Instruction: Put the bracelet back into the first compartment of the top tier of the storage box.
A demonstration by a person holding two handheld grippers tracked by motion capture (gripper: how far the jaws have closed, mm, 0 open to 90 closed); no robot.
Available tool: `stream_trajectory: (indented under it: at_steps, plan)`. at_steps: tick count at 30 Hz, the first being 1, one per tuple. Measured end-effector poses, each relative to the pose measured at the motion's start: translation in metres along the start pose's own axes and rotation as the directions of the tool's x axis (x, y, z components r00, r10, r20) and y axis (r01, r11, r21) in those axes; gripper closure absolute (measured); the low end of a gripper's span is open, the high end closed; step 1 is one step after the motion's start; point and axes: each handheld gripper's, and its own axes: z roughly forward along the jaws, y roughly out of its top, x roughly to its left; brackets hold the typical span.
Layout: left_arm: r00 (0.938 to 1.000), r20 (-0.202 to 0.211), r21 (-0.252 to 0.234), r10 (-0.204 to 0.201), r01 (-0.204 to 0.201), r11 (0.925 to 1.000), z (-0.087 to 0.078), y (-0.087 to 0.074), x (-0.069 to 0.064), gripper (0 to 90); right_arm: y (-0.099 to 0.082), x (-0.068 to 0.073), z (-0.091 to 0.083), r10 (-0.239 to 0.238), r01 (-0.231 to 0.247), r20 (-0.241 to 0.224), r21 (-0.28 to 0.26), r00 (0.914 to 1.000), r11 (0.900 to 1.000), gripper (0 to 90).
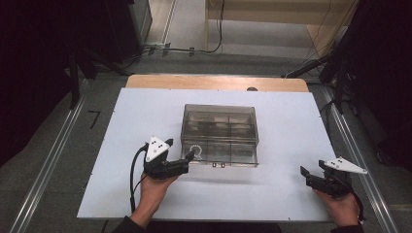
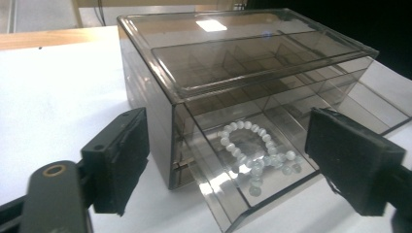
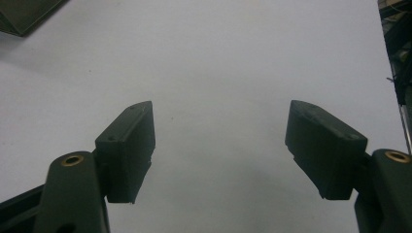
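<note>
Lying across the whole scene: a white counter (image 1: 145, 116), wooden edge (image 1: 216, 82) showing at twelve o'clock, grey floor (image 1: 43, 160) and dark stands (image 1: 73, 63) surrounding it.

Sitting near the middle of the counter: a smoky see-through box (image 1: 218, 127) with a flat lid (image 2: 252, 53) and inner dividers, bottom drawer (image 2: 262, 184) standing pulled out toward six o'clock. Two small pale marks (image 1: 218, 165) showing at the drawer's front edge in the high view.

Resting at about seven o'clock from the box: the left gripper (image 1: 187, 159), held in the left hand (image 1: 153, 191), grey three-cornered plate (image 1: 156, 148) on top and black cable (image 1: 132, 179) trailing toward six o'clock. Jaws standing wide apart and holding nothing, tips reaching just beside the drawer's front left corner; whether touching it, not possible telling. In the left gripper view (image 2: 245, 165), jaws framing the drawer and the box corner.

Hovering at about four o'clock, well apart from the box: the right gripper (image 1: 311, 171), held in the right hand (image 1: 342, 206), with its own pale plate (image 1: 346, 166). Jaws spread wide in the right gripper view (image 3: 221, 145), pointing at bare counter, a dark corner of the box (image 3: 24, 14) peeking in at eleven o'clock.

Lying inside the drawer, toward its front left: a bracelet of pale round beads (image 2: 255, 150), curled in a loop, showing in the high view as a small white ring (image 1: 196, 149).
</note>
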Motion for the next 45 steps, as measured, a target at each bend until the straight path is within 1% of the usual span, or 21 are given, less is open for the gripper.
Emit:
stream_trajectory:
  at_steps: [5,9,15,18,23,28,33,35,39,43,45]
  plan:
    - [1.0000,0.003,0.011,-0.007,0.007,0.9999,0.001,0.000,0.001,13.2,0.000,0.000,0.000,0.002,-0.002,0.001,0.000,1.0000,1.0000,25.2]
    - [0.9999,-0.003,0.015,-0.015,0.015,0.9998,0.000,0.000,0.004,10.9,0.000,0.000,0.000,0.001,-0.001,-0.001,0.000,1.0000,1.0000,25.1]
    - [0.9995,-0.021,0.021,-0.025,0.025,0.9995,-0.003,-0.001,0.010,7.8,0.000,0.000,-0.001,0.006,-0.006,-0.001,0.000,1.0000,1.0000,25.0]
    - [0.9990,-0.029,0.020,-0.033,0.034,0.9992,-0.005,-0.003,0.015,7.8,0.000,-0.001,-0.001,0.004,-0.004,-0.001,-0.002,1.0000,1.0000,25.0]
    - [0.9984,-0.049,0.023,-0.030,0.031,0.9992,-0.009,-0.005,0.021,7.4,0.000,0.000,-0.001,0.006,-0.006,-0.001,-0.001,1.0000,1.0000,25.0]
    - [0.9969,-0.069,0.027,-0.037,0.039,0.9989,-0.013,-0.008,0.028,6.8,0.000,0.000,-0.001,0.006,-0.006,-0.001,-0.002,1.0000,1.0000,25.0]
    - [0.9961,-0.079,0.029,-0.040,0.042,0.9987,-0.019,-0.011,0.033,6.8,0.000,0.000,-0.001,0.007,-0.007,-0.002,-0.001,1.0000,1.0000,25.0]
    - [0.9963,-0.075,0.034,-0.041,0.043,0.9985,-0.021,-0.013,0.035,6.7,0.000,0.000,-0.001,0.007,-0.007,-0.002,-0.001,1.0000,1.0000,25.0]
    - [0.9957,-0.081,0.046,-0.045,0.049,0.9977,-0.025,-0.015,0.039,5.5,-0.001,0.000,-0.002,0.008,-0.008,0.000,-0.001,1.0000,1.0000,25.0]
    - [0.9956,-0.066,0.059,-0.066,0.070,0.9958,-0.029,-0.018,0.045,4.2,-0.001,0.000,-0.002,0.007,-0.007,-0.002,-0.002,1.0000,1.0000,25.0]
    - [0.9960,-0.047,0.072,-0.076,0.079,0.9943,-0.032,-0.020,0.049,3.7,-0.001,0.000,-0.002,0.007,-0.007,-0.002,-0.003,1.0000,1.0000,25.0]
